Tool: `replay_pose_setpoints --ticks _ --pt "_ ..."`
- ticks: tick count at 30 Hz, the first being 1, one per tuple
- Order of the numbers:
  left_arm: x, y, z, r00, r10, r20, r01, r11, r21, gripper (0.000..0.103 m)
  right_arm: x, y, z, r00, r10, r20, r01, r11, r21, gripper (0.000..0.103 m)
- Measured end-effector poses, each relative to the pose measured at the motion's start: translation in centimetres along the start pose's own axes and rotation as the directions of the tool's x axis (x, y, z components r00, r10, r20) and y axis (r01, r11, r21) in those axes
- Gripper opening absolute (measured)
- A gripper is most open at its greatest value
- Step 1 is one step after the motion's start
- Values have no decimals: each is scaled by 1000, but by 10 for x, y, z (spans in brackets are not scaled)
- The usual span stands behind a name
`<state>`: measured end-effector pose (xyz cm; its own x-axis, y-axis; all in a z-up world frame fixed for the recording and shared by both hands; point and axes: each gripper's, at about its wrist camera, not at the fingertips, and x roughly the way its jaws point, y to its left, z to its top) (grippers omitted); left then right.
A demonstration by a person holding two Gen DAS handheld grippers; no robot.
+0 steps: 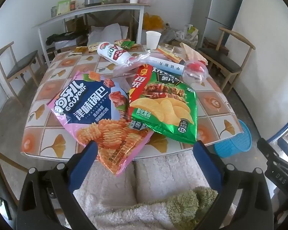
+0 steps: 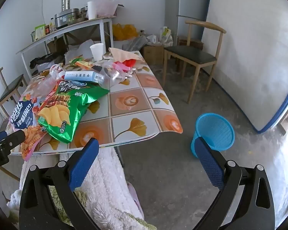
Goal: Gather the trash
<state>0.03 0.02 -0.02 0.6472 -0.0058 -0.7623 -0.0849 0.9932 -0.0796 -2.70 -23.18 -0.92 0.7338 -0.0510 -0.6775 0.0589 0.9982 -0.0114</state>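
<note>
Two grippers are waiting at the near edge of the table, both with jaws spread wide and nothing between the pads. You are holding the left gripper just over the pink snack bag, whose lower corner is hanging past the table edge toward your lap. You are aiming the right gripper off the table corner, toward the floor and the blue mesh basket, which is standing near that corner.

Just beyond the pink bag, the green chip bag is lying partly on top of it. Farther back, a white bottle is lying on its side, a blue-and-white box is resting against clear plastic wrap, and a clear dome with something red inside is sitting beside it. At the far edge a white paper cup is standing upright among small wrappers.

Risks, as judged from this layout: if you are pulling the pink bag first, the overlapping green bag is likely to drag along and slide off the edge. Foil bags are slippery and flat, so a shallow pinch may be losing the film. The basket is light and open, so a careless drop could be tipping it or missing it.
</note>
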Motion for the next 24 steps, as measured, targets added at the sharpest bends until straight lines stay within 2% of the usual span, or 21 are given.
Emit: replay_pose_setpoints --ticks 24 --pt "-7 8 -1 1000 26 16 -26 1000 -16 97 -11 1 -1 1000 10 19 -10 1000 6 95"
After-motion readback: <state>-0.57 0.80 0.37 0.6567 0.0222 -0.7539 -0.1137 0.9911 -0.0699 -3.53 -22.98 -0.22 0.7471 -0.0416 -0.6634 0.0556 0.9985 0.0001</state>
